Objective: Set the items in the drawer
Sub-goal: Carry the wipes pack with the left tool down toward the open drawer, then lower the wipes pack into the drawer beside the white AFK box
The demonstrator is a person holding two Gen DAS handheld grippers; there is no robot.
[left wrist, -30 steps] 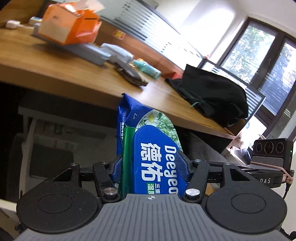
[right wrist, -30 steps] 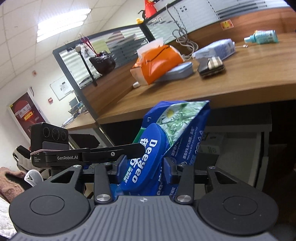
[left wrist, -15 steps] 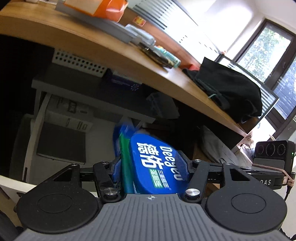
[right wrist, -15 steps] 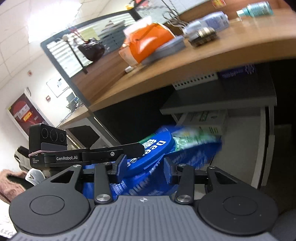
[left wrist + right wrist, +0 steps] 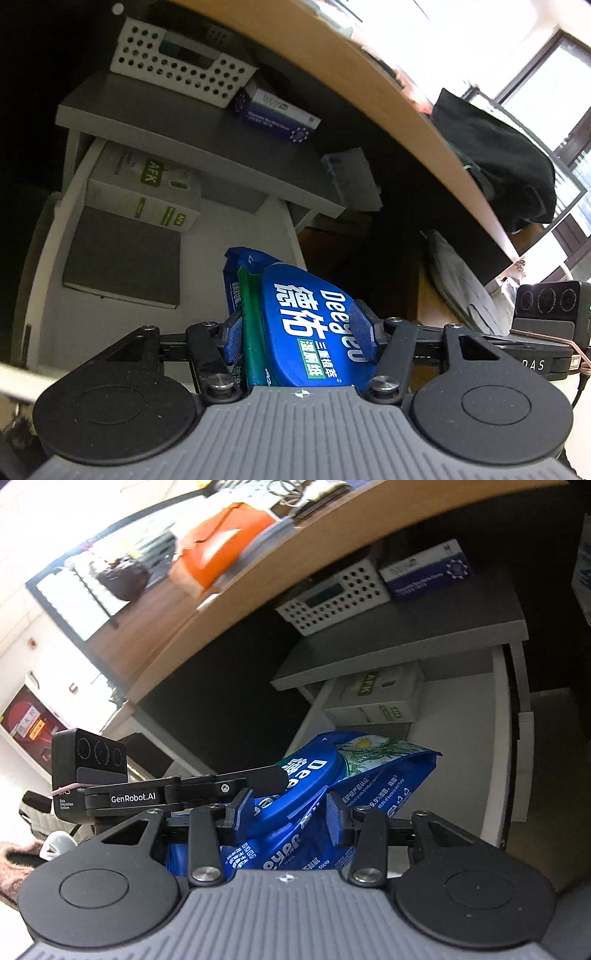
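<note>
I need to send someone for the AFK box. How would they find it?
Under the wooden desk is an open white drawer. The AFK box lies at its back, beyond a grey notebook: white with green labels, unlike the blue box on the shelf above.

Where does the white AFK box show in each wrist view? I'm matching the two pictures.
Left wrist: white AFK box at left of centre, at the back of the open drawer.
Right wrist: it sits right of centre, behind the blue wipes pack.
Shared landmark: the perforated white basket.
</note>
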